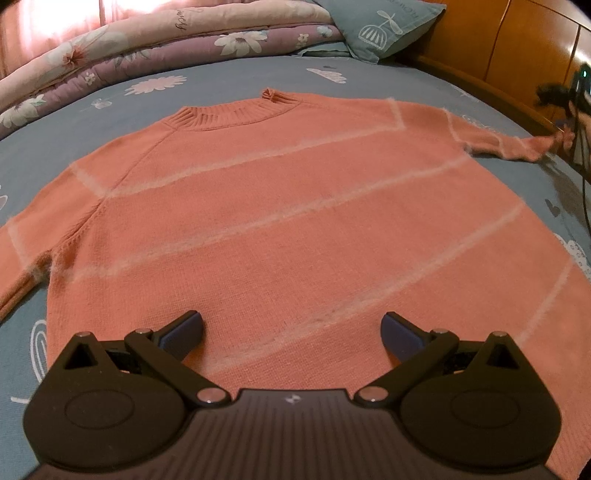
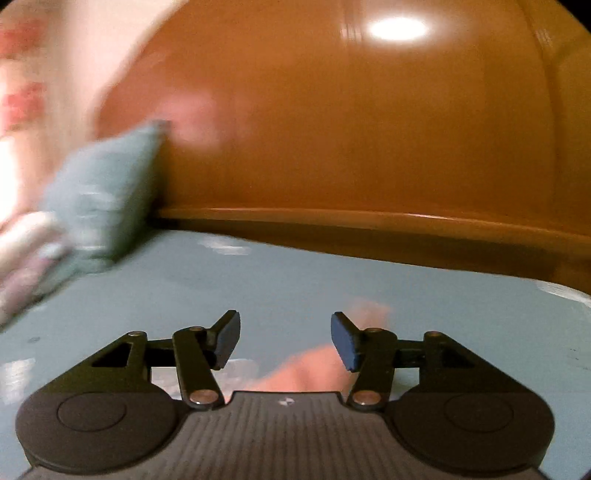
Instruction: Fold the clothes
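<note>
A salmon-pink knit sweater [image 1: 295, 221] with thin white stripes lies flat, front up, on the blue bed sheet [image 1: 221, 77], its collar toward the far side. My left gripper [image 1: 291, 330] hovers over the hem, open, with nothing between its fingers. The sweater's right sleeve [image 1: 517, 142] stretches out to the far right, where a hand with the other gripper shows at the cuff. In the blurred right wrist view, my right gripper [image 2: 285, 336] stands open. The pink cuff [image 2: 310, 369] lies on the sheet under and between its fingers, and neither pad presses on it.
Folded floral quilts [image 1: 110, 55] and a teal pillow [image 1: 376, 29] line the far side of the bed. A glossy wooden headboard [image 2: 369, 129] rises close ahead of the right gripper, with the pillow [image 2: 103, 192] at its left. A dark cable [image 1: 585, 206] hangs at the right edge.
</note>
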Available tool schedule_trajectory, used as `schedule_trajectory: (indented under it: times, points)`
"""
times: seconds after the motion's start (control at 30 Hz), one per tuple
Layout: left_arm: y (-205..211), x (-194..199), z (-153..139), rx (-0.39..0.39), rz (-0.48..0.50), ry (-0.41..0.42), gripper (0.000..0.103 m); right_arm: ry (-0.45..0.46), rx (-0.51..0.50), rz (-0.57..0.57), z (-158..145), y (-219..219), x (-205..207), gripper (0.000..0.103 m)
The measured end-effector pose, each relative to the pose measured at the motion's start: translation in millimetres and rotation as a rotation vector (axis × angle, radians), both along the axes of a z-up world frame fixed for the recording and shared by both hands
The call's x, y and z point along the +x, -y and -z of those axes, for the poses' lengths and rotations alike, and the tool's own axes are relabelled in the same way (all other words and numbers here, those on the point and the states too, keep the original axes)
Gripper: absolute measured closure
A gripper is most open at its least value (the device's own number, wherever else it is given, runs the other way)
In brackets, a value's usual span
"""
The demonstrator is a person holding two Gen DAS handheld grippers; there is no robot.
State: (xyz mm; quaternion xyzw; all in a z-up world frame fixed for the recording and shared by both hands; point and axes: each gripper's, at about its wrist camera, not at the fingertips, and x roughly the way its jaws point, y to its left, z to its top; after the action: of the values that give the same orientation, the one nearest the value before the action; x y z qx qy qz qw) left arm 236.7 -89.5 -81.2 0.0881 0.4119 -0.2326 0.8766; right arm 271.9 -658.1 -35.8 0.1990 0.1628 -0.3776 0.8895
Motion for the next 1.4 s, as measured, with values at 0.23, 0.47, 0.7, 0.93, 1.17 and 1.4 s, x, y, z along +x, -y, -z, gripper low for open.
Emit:
schedule_trajectory:
  times: [0.23,0.47,0.7,0.93,1.17,1.4]
  points:
    - [0,1,0,0.001,0.003,-0.004,0.001,0.019,0.124,-0.672,-3,-92,51,0.081]
    - [-5,3,-1,-0.013,0.013,-0.011,0.001,-0.303,-0.024,-0.880,32,-159,118,0.097]
    - [-7,4,-1,-0.024,0.024,-0.010,0.001,-0.410,-0.055,-0.963,55,-180,93,0.097]
    - [-7,4,-1,-0.024,0.025,-0.012,0.001,-0.484,-0.266,-1.083,53,-186,101,0.073]
    - [-8,4,0,-0.023,0.034,-0.005,0.001,-0.551,-0.297,-1.239,61,-174,130,0.068]
    - [-8,5,2,-0.025,0.044,0.005,0.001,-0.497,-0.156,-1.246,63,-157,135,0.078]
